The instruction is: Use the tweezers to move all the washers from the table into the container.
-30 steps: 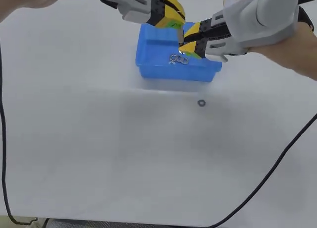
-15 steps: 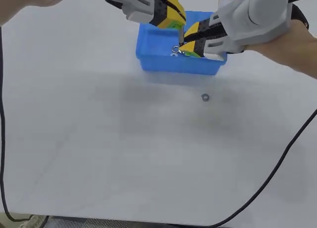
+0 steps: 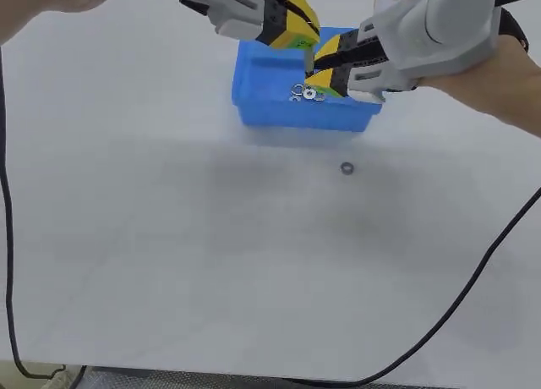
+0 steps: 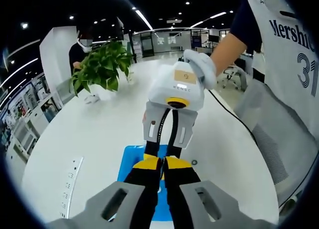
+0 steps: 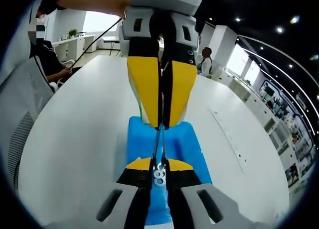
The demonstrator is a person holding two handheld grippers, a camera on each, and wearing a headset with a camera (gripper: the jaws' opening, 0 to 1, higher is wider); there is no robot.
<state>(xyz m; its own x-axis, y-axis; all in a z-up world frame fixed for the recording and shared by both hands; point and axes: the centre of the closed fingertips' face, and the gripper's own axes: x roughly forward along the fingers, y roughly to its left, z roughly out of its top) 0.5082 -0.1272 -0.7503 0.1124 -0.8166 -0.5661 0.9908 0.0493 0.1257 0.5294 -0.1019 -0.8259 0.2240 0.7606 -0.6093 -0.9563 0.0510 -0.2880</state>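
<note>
**Loose washer (image 3: 346, 168) at 6 o'clock from the tweezers (image 5: 160, 132), outside the container (image 3: 254, 110)**

Both grippers hang over the blue container. The left gripper (image 3: 294, 34) has its jaws clamped on the tweezers' upper end. The right gripper (image 3: 328, 78) has its jaws pressed close on their legs, above the washers (image 3: 306, 94) lying inside. The loose washer sits on the table (image 3: 211, 262) near the container's front wall, not touching it and nearer the right gripper. Reaching it likely means swinging the tips toward 6 o'clock.

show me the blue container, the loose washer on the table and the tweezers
blue container (image 3: 279, 118), head view, front wall
loose washer (image 3: 346, 168), head view, its ring
tweezers (image 5: 160, 139), right gripper view, thin metal shaft
</note>
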